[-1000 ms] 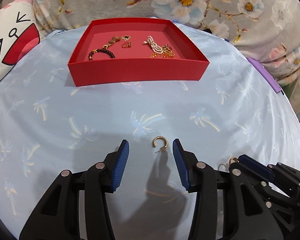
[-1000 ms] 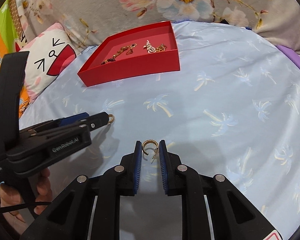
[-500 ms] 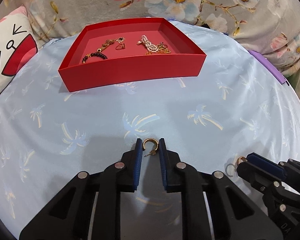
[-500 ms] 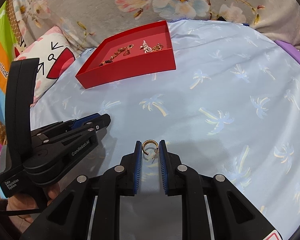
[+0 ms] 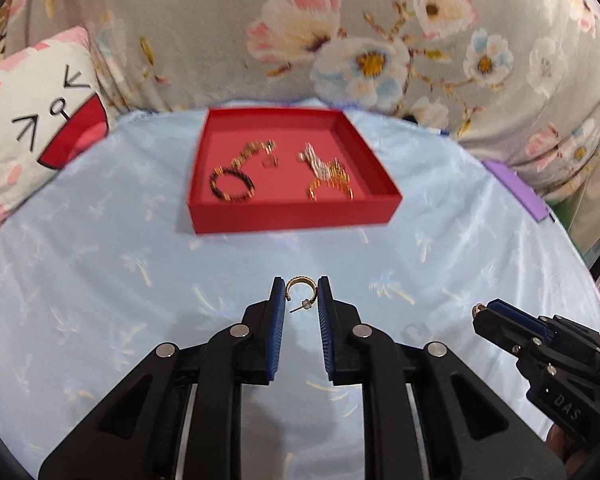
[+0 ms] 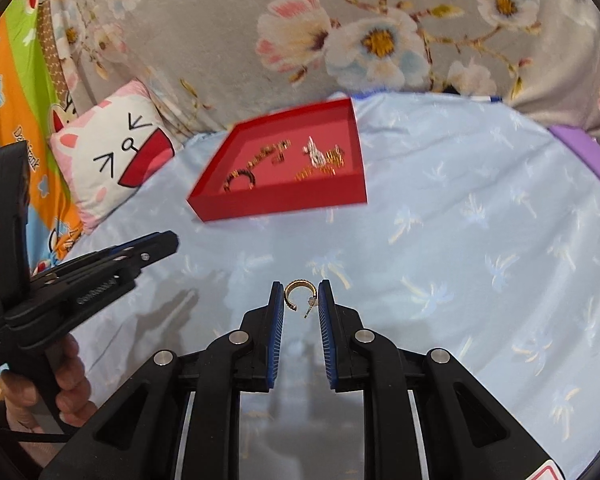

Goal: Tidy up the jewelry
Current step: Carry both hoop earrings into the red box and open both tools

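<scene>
The left gripper pinches a gold hoop earring between its blue pads, jaws drawn in narrow against the hoop's two sides, the post and its backing hanging in the gap between them. The right gripper does the same with a second gold hoop earring, clamped at the very tips of its fingers. Both pieces hang above the pale blue palm-print cloth, on the near side of the red tray and well apart from it.

The tray sits on the cloth toward the far edge, in front of the grey floral fabric. Inside it, on the left half, lie a dark beaded bracelet and a gold chain piece just beyond it; a small ring rests near the middle; on the right half a white beaded piece touches a gold bracelet (motion blur hides finer detail).

Left of the tray a cat-face cushion leans at the cloth's edge. Right of the tray, a purple strip shows at the border. A person's hand grips the left gripper's handle.
</scene>
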Demonstrator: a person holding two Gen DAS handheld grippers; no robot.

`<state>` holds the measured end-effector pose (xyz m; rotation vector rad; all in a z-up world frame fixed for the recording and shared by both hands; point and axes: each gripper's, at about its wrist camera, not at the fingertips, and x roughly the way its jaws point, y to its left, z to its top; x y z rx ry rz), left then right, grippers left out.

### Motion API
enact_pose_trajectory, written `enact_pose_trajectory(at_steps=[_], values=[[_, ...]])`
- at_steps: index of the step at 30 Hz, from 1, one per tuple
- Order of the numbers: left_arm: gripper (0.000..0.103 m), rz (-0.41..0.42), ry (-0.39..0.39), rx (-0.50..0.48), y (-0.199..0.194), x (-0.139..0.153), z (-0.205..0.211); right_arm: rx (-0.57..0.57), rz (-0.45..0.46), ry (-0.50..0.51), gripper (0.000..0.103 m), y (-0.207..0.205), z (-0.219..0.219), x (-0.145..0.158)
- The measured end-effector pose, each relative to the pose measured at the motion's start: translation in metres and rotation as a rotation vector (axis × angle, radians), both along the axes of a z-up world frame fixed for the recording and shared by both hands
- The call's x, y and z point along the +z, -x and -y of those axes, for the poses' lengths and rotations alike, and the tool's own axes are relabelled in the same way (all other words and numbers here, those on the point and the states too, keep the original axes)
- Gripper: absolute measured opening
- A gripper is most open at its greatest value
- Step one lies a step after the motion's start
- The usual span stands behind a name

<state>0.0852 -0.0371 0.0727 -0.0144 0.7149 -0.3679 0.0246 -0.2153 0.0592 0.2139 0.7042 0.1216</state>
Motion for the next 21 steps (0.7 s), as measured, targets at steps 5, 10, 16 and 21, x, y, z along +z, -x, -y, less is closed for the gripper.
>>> enact_pose_trajectory(at_steps=[5,10,16,21], values=[[0.016,0.067,0.050,0.018,0.002,0.036,-0.025,0.024,0.071,0.011,0.016,-0.011,-0.006,0.037],[0.016,0.120,0.077,0.029,-0.011,0.063,-0.039,0.051,0.128,0.012,0.016,-0.036,-0.012,0.068],[0.016,0.168,0.052,0.060,-0.053,0.081,-0.041,0.081,0.150,0.006,0.016,-0.090,-0.023,0.087],[0.016,0.161,0.049,0.058,-0.106,0.081,-0.030,0.077,0.100,-0.056,0.016,-0.149,-0.019,0.080]])
